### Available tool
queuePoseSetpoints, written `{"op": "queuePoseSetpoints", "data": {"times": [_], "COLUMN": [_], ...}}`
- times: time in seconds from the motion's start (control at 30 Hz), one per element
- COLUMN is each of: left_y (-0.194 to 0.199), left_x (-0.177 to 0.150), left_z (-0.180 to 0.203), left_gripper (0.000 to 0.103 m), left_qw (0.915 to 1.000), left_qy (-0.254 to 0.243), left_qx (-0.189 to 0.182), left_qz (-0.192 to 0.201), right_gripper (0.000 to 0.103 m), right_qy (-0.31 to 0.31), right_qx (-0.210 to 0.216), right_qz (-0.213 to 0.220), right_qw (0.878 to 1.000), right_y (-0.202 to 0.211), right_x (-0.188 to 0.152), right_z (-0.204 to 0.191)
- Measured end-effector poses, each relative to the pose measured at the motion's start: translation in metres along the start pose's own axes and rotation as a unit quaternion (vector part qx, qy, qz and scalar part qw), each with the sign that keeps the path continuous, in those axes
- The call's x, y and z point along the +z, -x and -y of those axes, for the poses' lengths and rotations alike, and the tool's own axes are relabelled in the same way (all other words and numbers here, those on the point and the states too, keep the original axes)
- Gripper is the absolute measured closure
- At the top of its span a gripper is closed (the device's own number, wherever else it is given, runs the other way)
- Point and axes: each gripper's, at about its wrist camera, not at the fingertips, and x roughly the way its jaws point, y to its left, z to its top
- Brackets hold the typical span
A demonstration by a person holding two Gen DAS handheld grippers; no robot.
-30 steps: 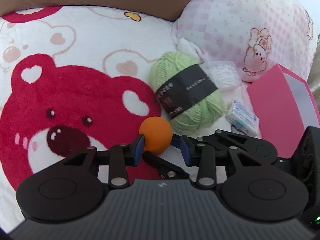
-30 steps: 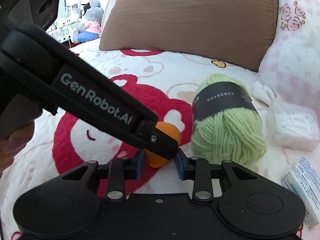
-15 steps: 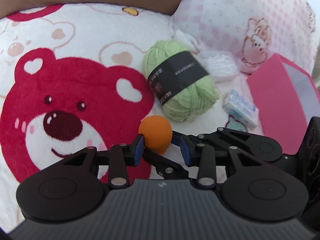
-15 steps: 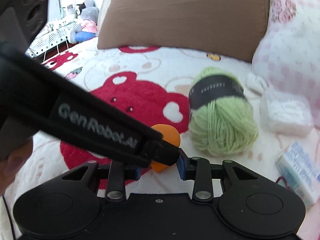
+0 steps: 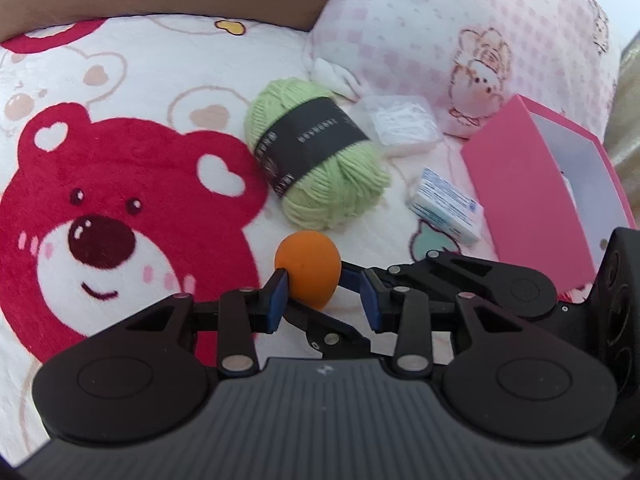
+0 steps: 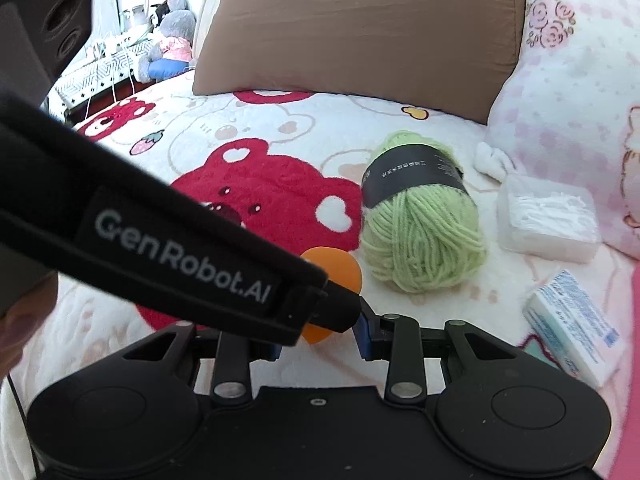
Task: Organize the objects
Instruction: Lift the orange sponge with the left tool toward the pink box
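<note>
An orange egg-shaped sponge (image 5: 308, 268) sits between the fingertips of both grippers, lifted above the bear-print blanket (image 5: 120, 184). My left gripper (image 5: 322, 300) has its left pad on the sponge; a gap shows at its right pad. My right gripper (image 6: 320, 340) comes in from the right of the left wrist view, its fingers (image 5: 352, 276) on either side of the sponge. In the right wrist view the left gripper's finger (image 6: 200, 256) hides most of the sponge (image 6: 336, 268). A pink open box (image 5: 536, 192) lies to the right.
A green yarn ball (image 5: 316, 164) with a black band lies just beyond the sponge. A clear box of white picks (image 5: 400, 124), a small blue-white packet (image 5: 444, 208), a pink pillow (image 5: 460, 32) and a brown pillow (image 6: 360, 28) lie behind.
Both grippers have risen and drawn back with the sponge; the yarn and bear print look farther away. The sponge stays between the fingertips.
</note>
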Motion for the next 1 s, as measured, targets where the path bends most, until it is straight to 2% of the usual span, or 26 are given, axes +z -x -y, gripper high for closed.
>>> {"op": "queuePoseSetpoints", "data": {"times": [0.23,0.47,0.63,0.73,0.83,1.0], "left_y": [0.016,0.03,0.04,0.048,0.057,0.073], "left_x": [-0.012,-0.014,-0.016,-0.017,-0.018,-0.02], "left_z": [0.019,0.04,0.063,0.074,0.085,0.103], "left_gripper": [0.066,0.066,0.066,0.066,0.066,0.066], "left_qw": [0.9997,0.9976,0.9967,0.9963,0.9956,0.9939], "left_qy": [-0.019,-0.023,-0.045,-0.045,-0.049,-0.055], "left_qx": [-0.017,-0.059,-0.061,-0.065,-0.065,-0.078], "left_qz": [-0.005,-0.028,-0.028,-0.034,-0.046,-0.056], "right_gripper": [0.064,0.064,0.064,0.064,0.064,0.064], "right_qy": [0.01,0.009,0.003,0.002,0.008,0.02], "right_qx": [-0.014,-0.031,-0.047,-0.051,-0.048,-0.049], "right_qz": [-0.006,0.006,0.01,0.008,-0.001,-0.005], "right_qw": [1.0,0.999,0.999,0.999,0.999,0.999], "right_y": [0.023,0.063,0.085,0.085,0.096,0.129], "right_x": [-0.006,-0.019,-0.022,-0.017,-0.027,-0.022], "right_z": [0.001,0.012,0.018,-0.015,-0.01,-0.016]}}
